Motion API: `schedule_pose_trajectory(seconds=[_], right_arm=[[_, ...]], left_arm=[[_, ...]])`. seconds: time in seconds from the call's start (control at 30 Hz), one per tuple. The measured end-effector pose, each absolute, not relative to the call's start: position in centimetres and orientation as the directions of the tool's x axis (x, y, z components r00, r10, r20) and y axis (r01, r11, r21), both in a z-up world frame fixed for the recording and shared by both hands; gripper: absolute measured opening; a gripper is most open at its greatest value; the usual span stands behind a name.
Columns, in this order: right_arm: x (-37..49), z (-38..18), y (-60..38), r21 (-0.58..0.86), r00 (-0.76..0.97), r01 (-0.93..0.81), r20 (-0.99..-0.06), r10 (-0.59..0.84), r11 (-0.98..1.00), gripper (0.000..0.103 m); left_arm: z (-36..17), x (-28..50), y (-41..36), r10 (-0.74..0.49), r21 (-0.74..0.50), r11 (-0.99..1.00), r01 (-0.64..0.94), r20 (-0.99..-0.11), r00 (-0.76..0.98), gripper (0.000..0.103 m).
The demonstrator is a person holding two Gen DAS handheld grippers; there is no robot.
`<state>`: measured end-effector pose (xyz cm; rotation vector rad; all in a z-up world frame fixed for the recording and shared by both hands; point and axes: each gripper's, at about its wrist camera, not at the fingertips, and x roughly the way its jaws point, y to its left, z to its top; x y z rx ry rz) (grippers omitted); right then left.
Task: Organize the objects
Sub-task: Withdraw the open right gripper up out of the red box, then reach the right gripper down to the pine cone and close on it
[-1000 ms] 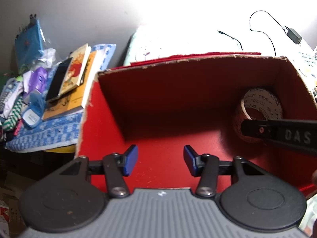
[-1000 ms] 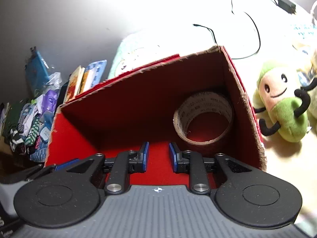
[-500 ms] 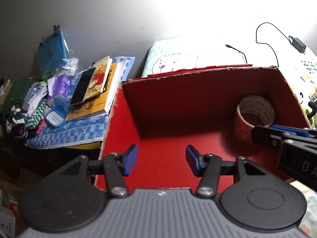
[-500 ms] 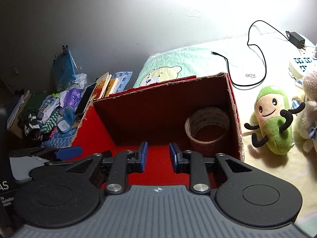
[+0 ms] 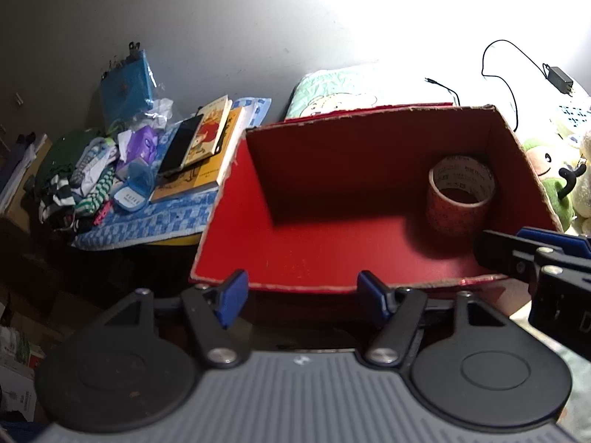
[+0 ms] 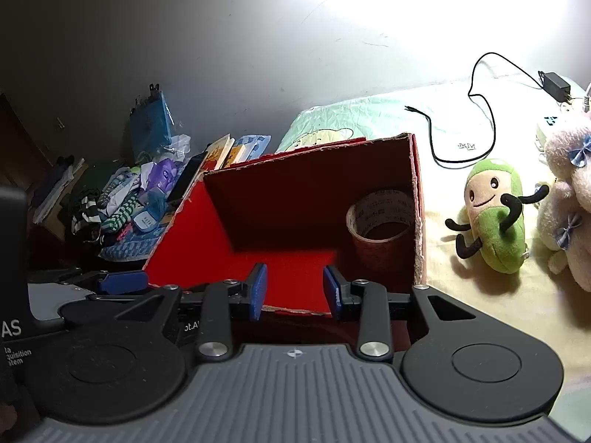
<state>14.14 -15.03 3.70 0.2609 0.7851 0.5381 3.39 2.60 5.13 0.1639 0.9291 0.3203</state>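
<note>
Both grippers hang side by side before the red box (image 5: 314, 251). The left gripper (image 5: 301, 295) and right gripper (image 6: 293, 291) are spread wide, holding nothing. The tape roll (image 6: 380, 221) sits ahead.

red cardboard box (image 5: 325, 258) open-topped, torn rim, on the bed; tape roll (image 5: 460, 195) lies flat in its far-right corner, hole up, touching the right wall

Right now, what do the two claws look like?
Both look alike. The left claw has black metal arms, blue pads, silver screws and a ribbed grey body with two round black discs. The right claw matches it, and the left's side shows white letters.
</note>
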Motion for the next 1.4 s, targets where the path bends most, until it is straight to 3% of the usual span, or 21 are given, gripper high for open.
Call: schedule_pose_trajectory(seconds=[0.67,1.4], right_arm=[[11.7,1.4,-18.0,0.473,0.467,-0.393,-0.636,0.615,0.788,0.036],[11.9,-2.1,-20.2,0.539,0.341,-0.304,-0.708,0.618,0.786,0.038]], left_arm=[[1.9,0.8,-1.3,0.347,0.288,0.937,-0.196,-0.817,0.46,0.071],[-1.6,1.1,-3.3,0.295,0.266,0.955,-0.129,-0.881,0.369,0.071]])
